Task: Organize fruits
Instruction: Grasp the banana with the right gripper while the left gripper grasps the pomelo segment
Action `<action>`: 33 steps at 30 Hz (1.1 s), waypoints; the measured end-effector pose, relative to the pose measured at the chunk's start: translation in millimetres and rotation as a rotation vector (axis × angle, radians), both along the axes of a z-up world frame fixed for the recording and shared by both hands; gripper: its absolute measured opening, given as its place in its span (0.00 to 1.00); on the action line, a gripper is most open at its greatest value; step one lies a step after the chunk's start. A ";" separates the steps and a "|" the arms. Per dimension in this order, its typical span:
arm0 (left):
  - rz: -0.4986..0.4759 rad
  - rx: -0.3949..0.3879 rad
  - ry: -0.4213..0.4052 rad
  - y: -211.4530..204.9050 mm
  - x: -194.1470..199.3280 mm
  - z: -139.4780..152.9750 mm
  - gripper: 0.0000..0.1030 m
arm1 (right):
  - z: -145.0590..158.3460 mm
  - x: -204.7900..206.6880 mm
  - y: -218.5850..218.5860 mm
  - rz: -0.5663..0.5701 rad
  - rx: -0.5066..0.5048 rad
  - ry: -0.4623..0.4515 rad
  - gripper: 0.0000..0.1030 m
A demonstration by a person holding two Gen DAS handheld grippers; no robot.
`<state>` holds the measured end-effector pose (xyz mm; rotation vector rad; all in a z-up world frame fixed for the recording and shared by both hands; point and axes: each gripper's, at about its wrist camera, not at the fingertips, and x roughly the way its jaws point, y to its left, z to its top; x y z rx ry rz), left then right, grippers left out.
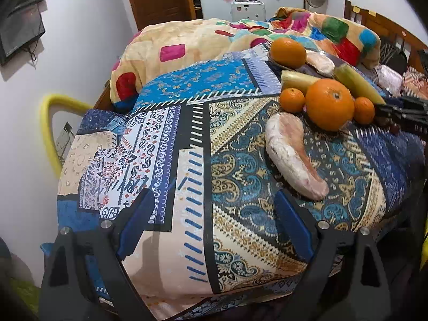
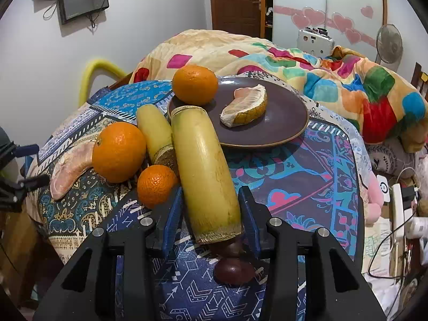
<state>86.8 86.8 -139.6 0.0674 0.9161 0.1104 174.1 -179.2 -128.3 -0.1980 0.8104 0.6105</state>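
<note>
Your right hand-held gripper (image 2: 211, 222) pinches the near end of the yellow stalk (image 2: 203, 171); its long axis runs up-frame toward the plate (image 2: 289, 131). Your left hand-held gripper (image 1: 214, 214) hangs spread, holding nothing.

White walls (image 2: 160, 13) close the room. At upper left a dark screen (image 2: 84, 0) hangs on the wall, cables dangling. A brown wooden door (image 2: 235, 2) stands at top centre, beside a glossy wardrobe (image 2: 334, 5) with pink hearts. A standing fan (image 2: 389, 43) sits at upper right.
</note>
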 end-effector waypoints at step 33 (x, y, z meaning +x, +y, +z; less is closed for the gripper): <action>-0.138 -0.121 0.028 -49.2 69.0 -10.3 0.44 | 6.4 20.6 13.0 0.041 0.033 0.011 0.38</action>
